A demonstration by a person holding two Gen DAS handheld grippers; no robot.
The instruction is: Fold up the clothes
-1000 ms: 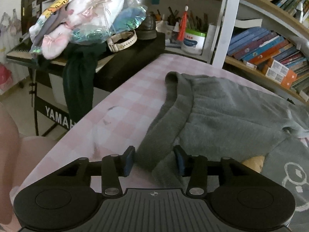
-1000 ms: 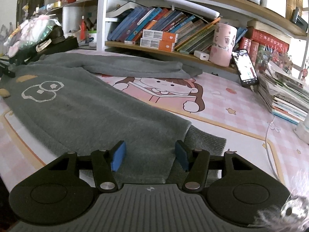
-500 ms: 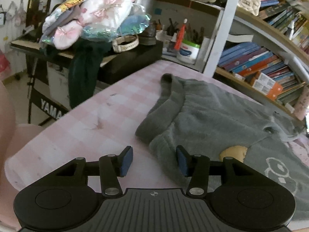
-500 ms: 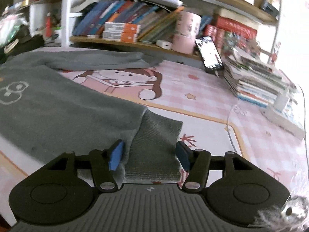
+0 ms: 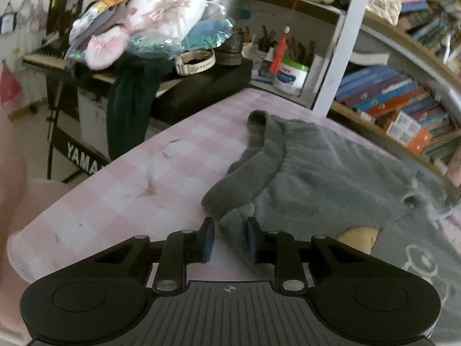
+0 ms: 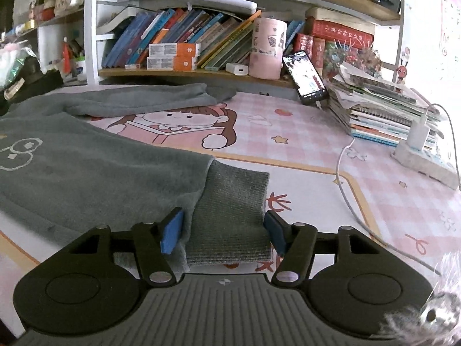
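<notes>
A grey fleece sweater (image 5: 325,173) lies spread on the pink checked table mat (image 5: 161,167), with a white cartoon print (image 6: 17,152) on its front. My left gripper (image 5: 229,240) has its jaws partly closed around the sweater's near shoulder edge, with fabric between the blue pads. My right gripper (image 6: 222,230) is open, with the ribbed hem (image 6: 230,201) of the sweater lying between its fingers. One sleeve (image 6: 144,101) lies stretched along the back by the shelf.
A bookshelf (image 6: 187,43) runs along the back. A phone (image 6: 305,77), a stack of books (image 6: 383,109) and a charger cable (image 6: 345,190) sit at the right. A keyboard stand piled with clothes (image 5: 144,28) stands to the left.
My left gripper's jaws have narrowed onto the shoulder edge of the sweater. My right gripper has shifted to the right so that the ribbed hem sits between its fingers.
</notes>
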